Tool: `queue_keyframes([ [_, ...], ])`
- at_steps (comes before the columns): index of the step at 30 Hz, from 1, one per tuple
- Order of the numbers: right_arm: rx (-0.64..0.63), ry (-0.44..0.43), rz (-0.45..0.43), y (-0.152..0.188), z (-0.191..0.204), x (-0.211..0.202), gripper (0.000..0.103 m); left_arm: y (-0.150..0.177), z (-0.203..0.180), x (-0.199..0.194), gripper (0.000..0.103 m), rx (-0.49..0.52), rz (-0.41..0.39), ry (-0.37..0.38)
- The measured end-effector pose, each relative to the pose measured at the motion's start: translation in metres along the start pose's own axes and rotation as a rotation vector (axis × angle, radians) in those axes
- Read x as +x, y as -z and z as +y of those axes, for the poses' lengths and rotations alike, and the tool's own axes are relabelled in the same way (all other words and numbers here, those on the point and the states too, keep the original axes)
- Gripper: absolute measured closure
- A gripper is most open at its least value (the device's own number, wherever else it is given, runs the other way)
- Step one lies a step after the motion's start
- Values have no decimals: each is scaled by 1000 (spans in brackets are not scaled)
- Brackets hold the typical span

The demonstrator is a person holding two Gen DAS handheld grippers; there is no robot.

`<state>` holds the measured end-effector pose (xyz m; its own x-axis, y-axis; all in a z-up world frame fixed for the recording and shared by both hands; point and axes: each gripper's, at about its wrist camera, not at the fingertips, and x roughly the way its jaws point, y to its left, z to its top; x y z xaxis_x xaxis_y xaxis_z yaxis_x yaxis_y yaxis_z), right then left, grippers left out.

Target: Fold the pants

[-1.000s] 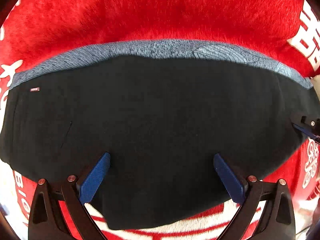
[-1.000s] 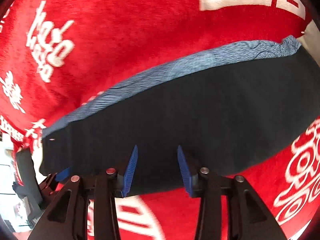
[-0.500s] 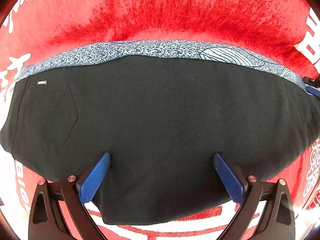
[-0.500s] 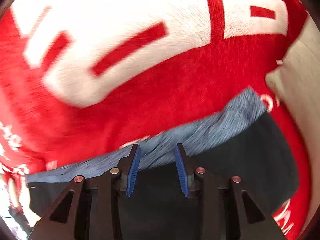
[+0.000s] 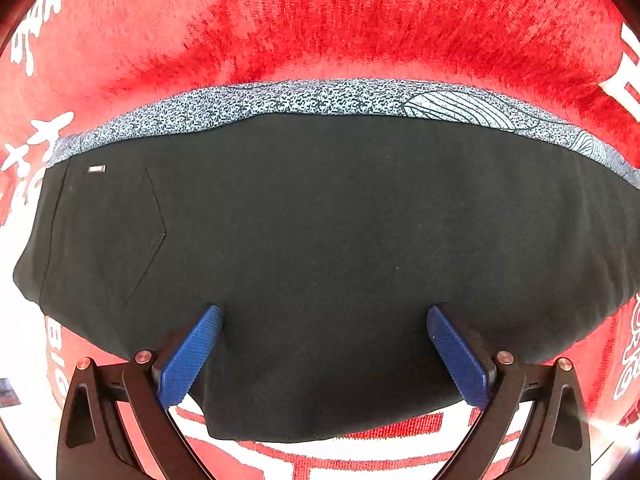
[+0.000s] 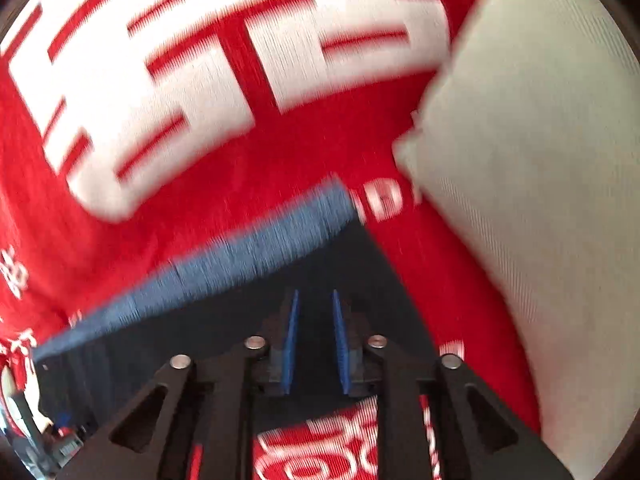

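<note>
The left tool (image 5: 324,354) is hovering with its jaws spread wide over the near edge of the pants (image 5: 320,264), gripping nothing. The pants are lying flat ahead of it on a red blanket (image 5: 320,32), with a blue patterned band (image 5: 320,98) running along their far edge. The right tool (image 6: 315,342) is hanging over the pants' right end, jaws narrow with a small gap, holding nothing. A grey cushion (image 6: 540,160) is lying to its right.

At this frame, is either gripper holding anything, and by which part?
Nothing is held. The left gripper is wide open over the black folded pants; the right gripper shows an empty gap between its fingers.
</note>
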<state>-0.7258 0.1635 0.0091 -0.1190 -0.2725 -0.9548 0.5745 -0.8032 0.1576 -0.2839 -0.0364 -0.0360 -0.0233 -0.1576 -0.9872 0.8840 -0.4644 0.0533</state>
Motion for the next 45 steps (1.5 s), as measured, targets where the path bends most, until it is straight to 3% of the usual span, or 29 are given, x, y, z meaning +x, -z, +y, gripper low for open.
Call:
queue_keyframes([
  [2,74,4,22,21,-18,14,79,-1,-3,-1,0,4,-1,-7],
  [3,122,-58,-26,28,-29,11,79,-1,-5,-1,0,6,0,-12],
  [6,149,-41,-32,33,-32,-5,76,-1,-9,-3,0,12,-5,-19],
  [7,166,-34,-28,34,-33,-11,69,1,-9,-4,0,9,-6,-20],
  [10,247,-6,-11,46,-43,-24,34,0,-11,-5,0,2,3,-34],
  [11,279,7,-5,49,-52,-28,34,-1,-13,-5,0,6,5,-43],
  [16,397,-180,59,76,-69,-31,34,-13,-30,-16,0,32,46,-101],
  [22,523,-456,51,102,-63,-10,34,-26,-90,-52,0,73,-24,-7],
  [27,623,-569,27,112,-66,9,34,-39,-166,-53,0,65,-34,91],
  [30,647,-595,12,113,-68,11,34,-44,-213,-43,0,65,-29,121],
  [33,646,-605,11,113,-68,14,34,-47,-241,-35,0,100,-22,88],
  [40,648,-625,9,117,-72,14,34,-48,-254,-44,0,127,-68,15],
  [45,652,-638,-6,103,-69,22,34,-52,-242,-36,0,78,-33,16],
])
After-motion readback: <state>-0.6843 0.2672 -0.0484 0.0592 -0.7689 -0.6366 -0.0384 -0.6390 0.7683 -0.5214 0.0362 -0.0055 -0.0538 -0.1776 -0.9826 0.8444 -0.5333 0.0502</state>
